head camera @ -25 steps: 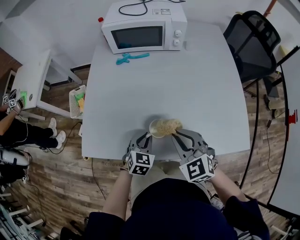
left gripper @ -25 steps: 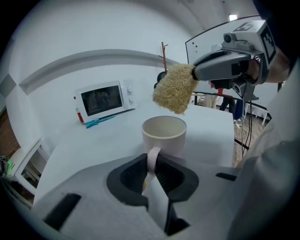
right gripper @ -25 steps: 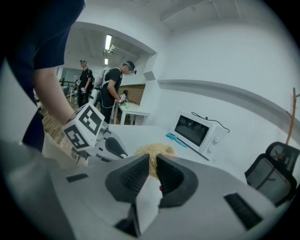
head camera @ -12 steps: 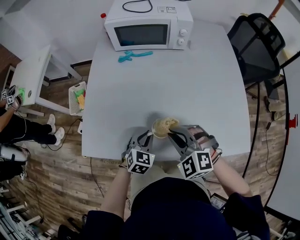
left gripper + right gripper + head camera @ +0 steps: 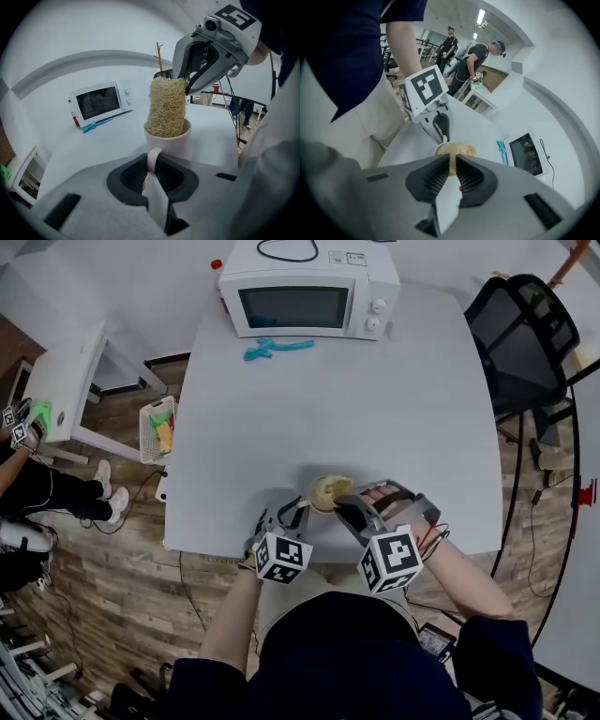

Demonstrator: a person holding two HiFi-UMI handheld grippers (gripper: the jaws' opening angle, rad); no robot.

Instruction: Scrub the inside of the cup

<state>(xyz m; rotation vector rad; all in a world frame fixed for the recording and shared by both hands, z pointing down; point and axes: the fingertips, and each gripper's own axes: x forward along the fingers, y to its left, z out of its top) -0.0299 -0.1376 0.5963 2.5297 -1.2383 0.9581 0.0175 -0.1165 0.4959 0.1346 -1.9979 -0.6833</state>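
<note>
Loofah scrubber (image 5: 166, 108): pinched by its top in my right gripper (image 5: 451, 168), lower end inside the cup (image 5: 174, 140) to rub its inner wall.
Handle (image 5: 152, 157): my left gripper (image 5: 151, 165) was clamped on it, I judged to stop the cup spinning.
Cup spot: upright by the tabletop's (image 5: 375, 409) front edge, midway along.

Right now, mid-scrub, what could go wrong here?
The left hand-held gripper holds the cup only by its thin handle, so twisting the loofah could turn or tip it. The cup sits near the table's front edge; a slip might push it off. The right hand-held gripper grips just the loofah's top, which may pull free.
</note>
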